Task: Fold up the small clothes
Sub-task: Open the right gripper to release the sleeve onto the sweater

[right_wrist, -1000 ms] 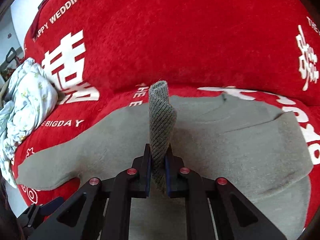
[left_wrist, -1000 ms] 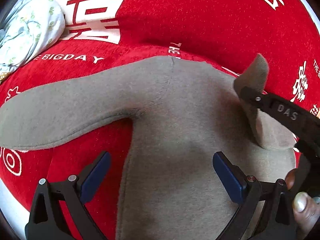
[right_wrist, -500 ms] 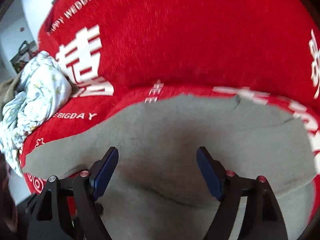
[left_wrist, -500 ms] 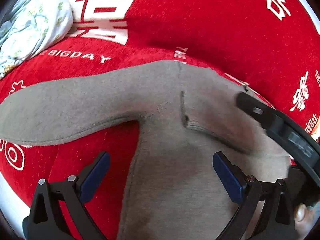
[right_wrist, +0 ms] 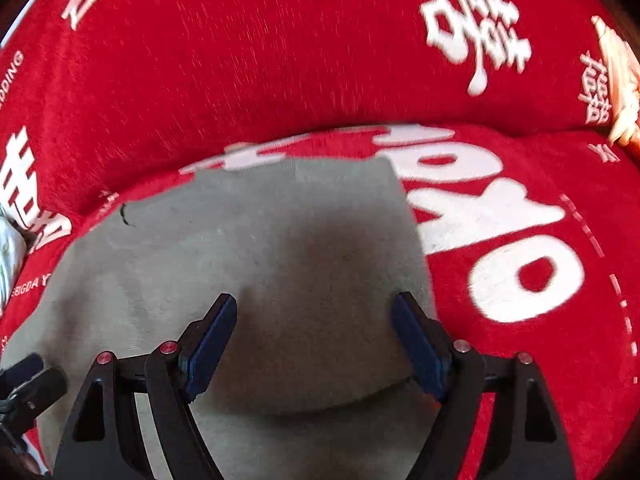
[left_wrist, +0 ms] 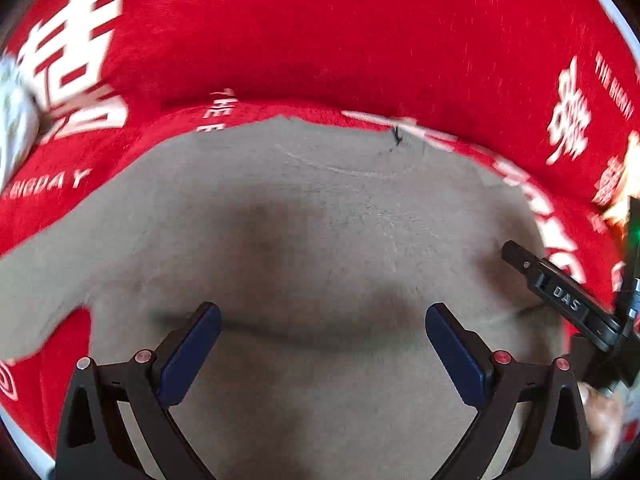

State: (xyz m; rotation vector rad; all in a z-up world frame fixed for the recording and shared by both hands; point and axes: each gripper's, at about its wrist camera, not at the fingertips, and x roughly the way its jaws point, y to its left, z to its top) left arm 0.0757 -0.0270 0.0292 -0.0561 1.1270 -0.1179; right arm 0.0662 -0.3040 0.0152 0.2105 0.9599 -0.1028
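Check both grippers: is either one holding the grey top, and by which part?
Nothing is held. The left gripper and right gripper both have jaws spread wide above the grey top, which lies flat on the red blanket.

Both grippers gaped above the flat grey garment point(left_wrist: 320, 248), the left gripper point(left_wrist: 322, 344) with bare cloth ahead, crowded only by the right gripper point(left_wrist: 560, 296) at its right edge, while the red cover point(right_wrist: 520, 240) lay unobstructed beyond the garment's right border.
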